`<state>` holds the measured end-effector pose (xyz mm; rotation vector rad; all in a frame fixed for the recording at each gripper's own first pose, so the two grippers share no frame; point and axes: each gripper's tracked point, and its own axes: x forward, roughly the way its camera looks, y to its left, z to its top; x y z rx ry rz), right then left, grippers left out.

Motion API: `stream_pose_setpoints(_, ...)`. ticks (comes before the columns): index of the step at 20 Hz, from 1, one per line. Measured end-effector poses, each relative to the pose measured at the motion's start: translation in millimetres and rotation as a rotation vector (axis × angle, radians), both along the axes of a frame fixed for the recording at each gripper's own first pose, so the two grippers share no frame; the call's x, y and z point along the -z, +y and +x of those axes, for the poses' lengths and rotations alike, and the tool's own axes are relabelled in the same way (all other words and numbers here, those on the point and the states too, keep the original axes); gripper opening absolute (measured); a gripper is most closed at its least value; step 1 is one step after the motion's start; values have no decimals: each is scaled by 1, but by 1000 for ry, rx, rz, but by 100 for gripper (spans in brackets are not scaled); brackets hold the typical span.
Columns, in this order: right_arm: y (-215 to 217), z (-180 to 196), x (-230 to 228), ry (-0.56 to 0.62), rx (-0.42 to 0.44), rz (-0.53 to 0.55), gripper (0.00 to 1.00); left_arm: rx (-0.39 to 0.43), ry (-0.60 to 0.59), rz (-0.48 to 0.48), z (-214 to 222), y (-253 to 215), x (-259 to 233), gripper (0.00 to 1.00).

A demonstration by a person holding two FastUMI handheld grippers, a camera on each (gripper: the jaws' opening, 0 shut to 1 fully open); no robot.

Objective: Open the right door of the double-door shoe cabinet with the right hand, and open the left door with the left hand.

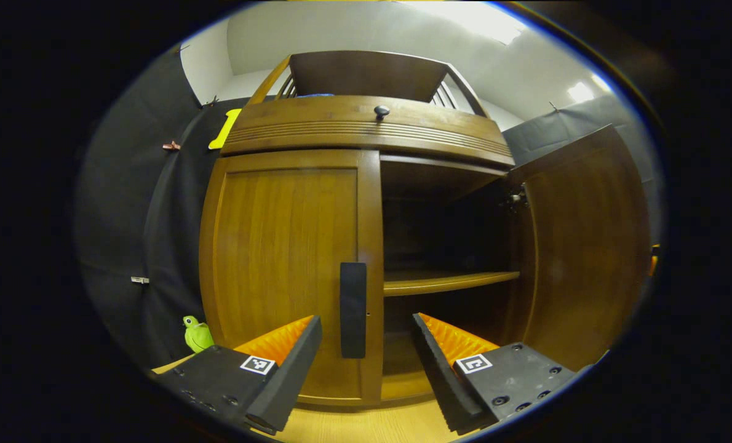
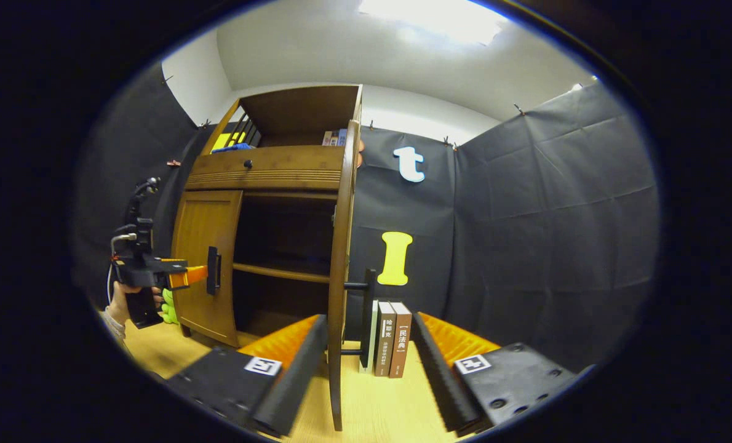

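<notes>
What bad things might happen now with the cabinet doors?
1. The left gripper is open around the left door's handle; if it shuts off-centre, it might slip off.
2. The open right door stands edge-on between the right gripper's fingers, near the books; swinging wider, it might hit them.

Both views near, facing cabinet (image 1: 366, 184).

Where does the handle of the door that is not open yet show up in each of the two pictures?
Left gripper view: the left door handle stands upright at centre, just beyond and between the left gripper fingers.
Right gripper view: the same handle is small at left, just ahead of the left gripper.
Shared landmark: the drawer knob above the doors.
</notes>
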<state>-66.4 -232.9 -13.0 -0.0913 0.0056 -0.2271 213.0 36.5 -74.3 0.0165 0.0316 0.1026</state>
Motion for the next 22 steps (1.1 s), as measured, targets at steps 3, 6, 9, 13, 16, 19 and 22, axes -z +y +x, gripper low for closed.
stream_pose_setpoints(3,-4,-5,0,-14,6,-11,97,-13,-5,-28,27,9,10,90)
stream_pose_setpoints(6,-8,-5,4,1,18,-34,97,-29,-14,-14,46,17,10,87)
stream_pose_setpoints(9,-6,-3,10,19,7,-20,97,-23,-29,12,60,16,11,78)
stream_pose_setpoints(13,-5,-2,6,12,-3,-26,97,-44,-16,-15,71,24,19,63)
stream_pose_setpoints(16,-3,-5,2,0,-2,-35,97,-24,-27,-32,74,20,21,44)
stream_pose_setpoints(19,-1,-7,3,7,2,-29,96,-29,1,-1,74,20,22,35)
stream_pose_setpoints(22,7,-7,5,25,-8,-30,95,11,14,-42,67,19,21,32)
